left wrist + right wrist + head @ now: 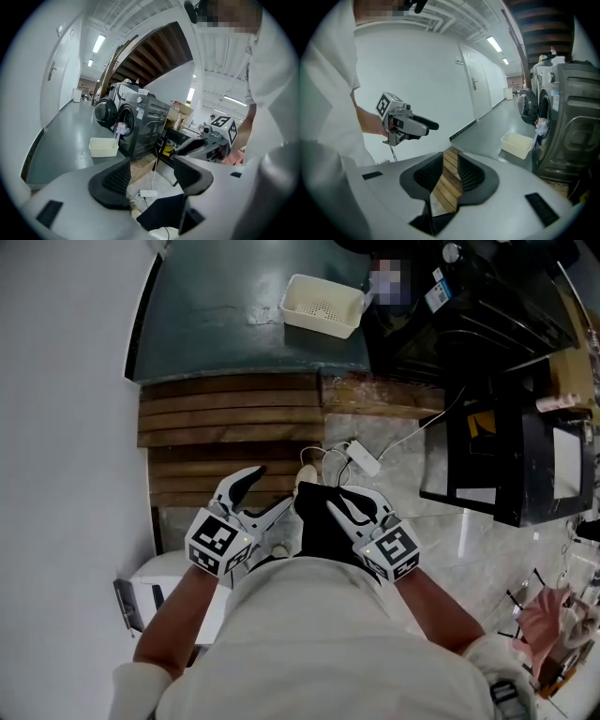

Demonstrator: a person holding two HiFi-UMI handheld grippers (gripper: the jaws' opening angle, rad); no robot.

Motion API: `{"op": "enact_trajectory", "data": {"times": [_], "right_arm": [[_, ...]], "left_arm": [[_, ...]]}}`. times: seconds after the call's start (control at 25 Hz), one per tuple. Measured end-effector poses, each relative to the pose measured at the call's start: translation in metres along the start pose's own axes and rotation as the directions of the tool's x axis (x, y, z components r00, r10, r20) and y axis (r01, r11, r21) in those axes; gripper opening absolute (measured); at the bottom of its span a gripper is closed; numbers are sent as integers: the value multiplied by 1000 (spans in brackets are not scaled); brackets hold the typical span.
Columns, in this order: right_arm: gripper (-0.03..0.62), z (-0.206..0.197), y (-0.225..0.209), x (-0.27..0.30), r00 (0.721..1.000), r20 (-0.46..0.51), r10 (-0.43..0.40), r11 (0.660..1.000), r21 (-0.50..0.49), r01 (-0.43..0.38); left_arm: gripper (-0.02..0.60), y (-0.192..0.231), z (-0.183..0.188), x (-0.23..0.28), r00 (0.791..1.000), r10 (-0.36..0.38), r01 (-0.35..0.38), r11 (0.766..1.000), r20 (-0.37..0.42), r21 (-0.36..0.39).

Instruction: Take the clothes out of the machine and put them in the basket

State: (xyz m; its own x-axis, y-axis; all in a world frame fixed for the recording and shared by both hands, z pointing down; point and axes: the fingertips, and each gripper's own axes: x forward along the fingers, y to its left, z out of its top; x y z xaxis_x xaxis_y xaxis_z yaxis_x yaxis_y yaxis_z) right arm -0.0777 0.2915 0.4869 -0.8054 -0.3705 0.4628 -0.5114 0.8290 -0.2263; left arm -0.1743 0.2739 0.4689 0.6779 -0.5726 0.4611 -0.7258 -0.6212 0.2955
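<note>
Jaws apart: left gripper [152,178], right gripper [450,171]; machine [569,122] partly cut off.

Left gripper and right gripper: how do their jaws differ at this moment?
The left gripper has its jaws wide apart, while the right gripper has its jaws close, with only a narrow gap. Between the left gripper's jaws a white power strip on the floor shows. Between the right gripper's jaws, wooden slats show. Both grippers hold nothing, and both are well away from the machine.
</note>
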Motion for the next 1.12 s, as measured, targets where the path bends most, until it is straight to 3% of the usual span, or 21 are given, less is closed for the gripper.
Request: {"op": "enact_trajectory", "data": {"times": [0.24,0.44,0.84,1.12], "right_arm": [[83,60,-79,-6,1000,21,-9,1000,1,9],[83,94,-112,-23,996,70,-51,999,18,50],[83,93,-151,-53,983,101,-156,985,91,147],[83,102,-187,-70,949,145,-278,957,130,260]], "left_arm": [[284,21,110,60,1000,-23,23,997,-11,74],[281,19,171,88,999,-38,39,992,-9,124],[278,9,230,142,995,-91,96,973,-30,212],[291,9,262,197,981,-191,194,953,-36,232]]}}
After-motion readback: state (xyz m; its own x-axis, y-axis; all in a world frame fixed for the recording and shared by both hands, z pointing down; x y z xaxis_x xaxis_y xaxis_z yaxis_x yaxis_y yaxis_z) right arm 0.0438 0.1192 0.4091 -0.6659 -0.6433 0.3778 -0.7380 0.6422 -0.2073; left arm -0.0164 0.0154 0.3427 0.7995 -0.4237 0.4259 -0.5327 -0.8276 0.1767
